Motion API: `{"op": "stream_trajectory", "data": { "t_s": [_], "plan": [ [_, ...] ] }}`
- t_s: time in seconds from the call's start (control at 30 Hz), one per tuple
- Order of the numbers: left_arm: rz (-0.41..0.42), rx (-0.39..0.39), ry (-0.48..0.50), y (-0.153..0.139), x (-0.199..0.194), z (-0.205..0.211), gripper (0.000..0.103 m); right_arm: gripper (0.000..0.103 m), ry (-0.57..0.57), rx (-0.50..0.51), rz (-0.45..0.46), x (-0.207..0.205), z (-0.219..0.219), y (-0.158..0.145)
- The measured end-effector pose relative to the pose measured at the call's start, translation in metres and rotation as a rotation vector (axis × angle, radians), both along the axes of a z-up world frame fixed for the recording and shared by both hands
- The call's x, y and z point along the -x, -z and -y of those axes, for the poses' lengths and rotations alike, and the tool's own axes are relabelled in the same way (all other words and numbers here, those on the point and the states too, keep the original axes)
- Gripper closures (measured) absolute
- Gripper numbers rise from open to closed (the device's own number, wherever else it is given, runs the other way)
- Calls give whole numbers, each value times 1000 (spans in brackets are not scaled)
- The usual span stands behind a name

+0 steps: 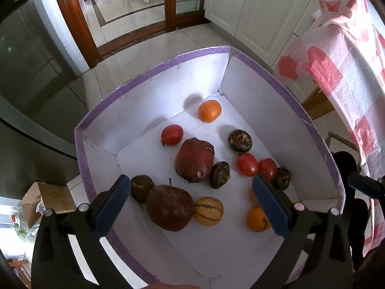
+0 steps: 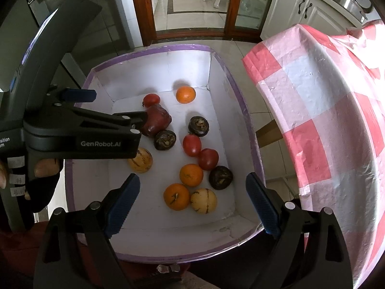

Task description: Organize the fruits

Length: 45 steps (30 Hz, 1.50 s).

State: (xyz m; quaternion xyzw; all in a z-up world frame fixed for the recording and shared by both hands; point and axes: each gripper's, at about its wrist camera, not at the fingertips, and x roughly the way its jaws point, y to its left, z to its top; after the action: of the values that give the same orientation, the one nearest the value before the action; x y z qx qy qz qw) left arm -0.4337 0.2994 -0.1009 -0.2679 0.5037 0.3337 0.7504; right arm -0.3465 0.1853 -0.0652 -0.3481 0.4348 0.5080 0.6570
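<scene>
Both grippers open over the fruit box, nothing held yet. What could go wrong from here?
1. Crowding: the apple touches a dark fruit and the striped melon, so the left gripper may nudge neighbours when closing.
2. The two tomatoes sit pressed together; the right gripper could squash or roll one.
3. The grippers hang close over one box; they may collide.

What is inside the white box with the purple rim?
The white box holds loose fruit: oranges, tomatoes, dark brown round fruits, striped yellow melons and a dark red apple. The left gripper hides part of the floor.
</scene>
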Motion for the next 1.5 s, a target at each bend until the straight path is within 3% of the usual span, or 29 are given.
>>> {"op": "stream_trajectory", "data": {
  "t_s": [1.5],
  "plan": [
    [-3,9,-3,3,0,-2,2,16,7,13,-8,1,0,7]
  ]
}}
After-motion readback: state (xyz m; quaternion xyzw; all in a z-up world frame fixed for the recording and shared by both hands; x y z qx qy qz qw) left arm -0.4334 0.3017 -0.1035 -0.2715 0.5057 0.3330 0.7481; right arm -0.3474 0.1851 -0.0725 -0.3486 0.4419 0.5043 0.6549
